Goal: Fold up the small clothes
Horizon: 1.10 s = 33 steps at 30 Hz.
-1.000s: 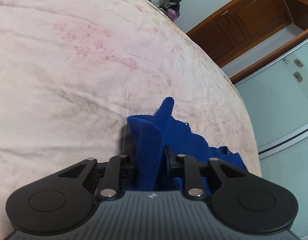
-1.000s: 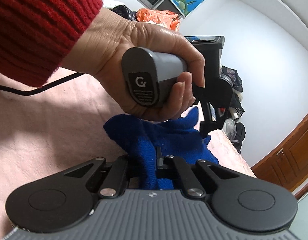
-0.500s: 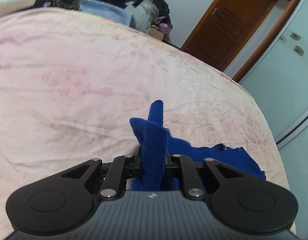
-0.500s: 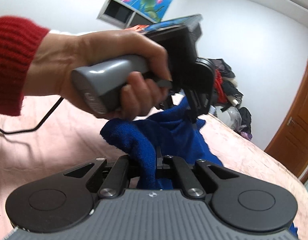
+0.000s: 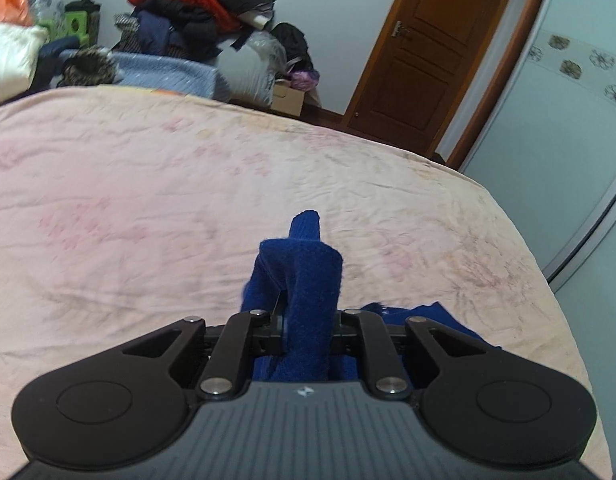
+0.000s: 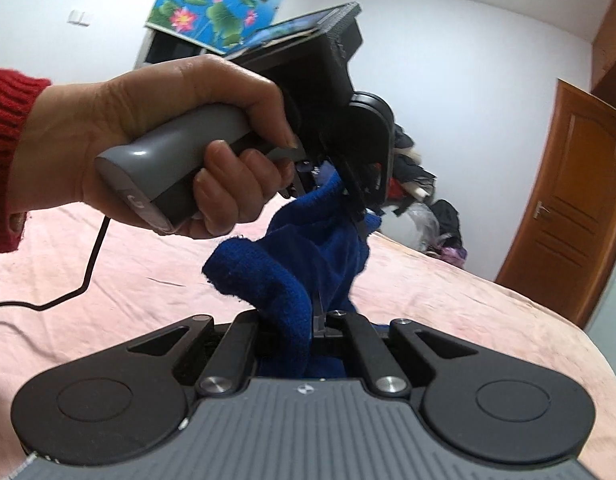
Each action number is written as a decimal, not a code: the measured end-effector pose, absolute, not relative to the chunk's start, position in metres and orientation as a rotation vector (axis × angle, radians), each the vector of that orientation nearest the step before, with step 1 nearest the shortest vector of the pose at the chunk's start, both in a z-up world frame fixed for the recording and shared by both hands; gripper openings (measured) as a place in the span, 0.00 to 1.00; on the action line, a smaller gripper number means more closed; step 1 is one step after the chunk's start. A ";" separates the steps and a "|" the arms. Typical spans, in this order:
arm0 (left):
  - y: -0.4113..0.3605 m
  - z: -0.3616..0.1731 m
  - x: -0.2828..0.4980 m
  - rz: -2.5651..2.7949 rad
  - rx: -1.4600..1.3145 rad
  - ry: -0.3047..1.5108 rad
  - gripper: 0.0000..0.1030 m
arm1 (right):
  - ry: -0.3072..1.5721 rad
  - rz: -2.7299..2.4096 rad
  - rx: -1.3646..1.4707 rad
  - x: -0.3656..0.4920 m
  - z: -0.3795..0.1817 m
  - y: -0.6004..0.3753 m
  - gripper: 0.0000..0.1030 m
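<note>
A blue knit garment (image 5: 312, 280) hangs above the pink bedspread (image 5: 148, 200), gathered between both grippers. In the left wrist view my left gripper (image 5: 308, 316) is shut on a thick fold of it, and the rest trails down to the right over the bed. In the right wrist view my right gripper (image 6: 318, 316) is shut tight on another bunched edge of the garment (image 6: 276, 276). Just beyond it a person's hand (image 6: 156, 140) in a red sleeve holds the left gripper (image 6: 358, 216), which pinches the same cloth higher up.
A pile of clothes and bags (image 5: 188, 16) lies beyond the bed's far edge. A wooden door (image 5: 428, 48) and a pale sliding wardrobe (image 5: 568, 140) stand to the right. A black cable (image 6: 68, 292) runs across the bedspread at the left.
Both grippers have risen with the blue garment and rolled more level. More of the room beyond the bed shows now. The cloth has lifted off the bedspread.
</note>
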<state>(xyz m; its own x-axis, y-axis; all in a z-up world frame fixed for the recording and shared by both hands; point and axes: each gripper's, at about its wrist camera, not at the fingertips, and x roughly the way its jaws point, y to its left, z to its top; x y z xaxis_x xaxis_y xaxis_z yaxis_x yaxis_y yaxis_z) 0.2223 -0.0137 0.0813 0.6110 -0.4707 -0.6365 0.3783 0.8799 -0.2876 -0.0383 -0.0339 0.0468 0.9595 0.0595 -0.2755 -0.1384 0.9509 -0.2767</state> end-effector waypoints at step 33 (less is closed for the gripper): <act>-0.206 0.037 0.192 -0.581 0.047 0.843 0.08 | 0.413 -0.065 0.126 -0.059 0.003 -0.206 0.05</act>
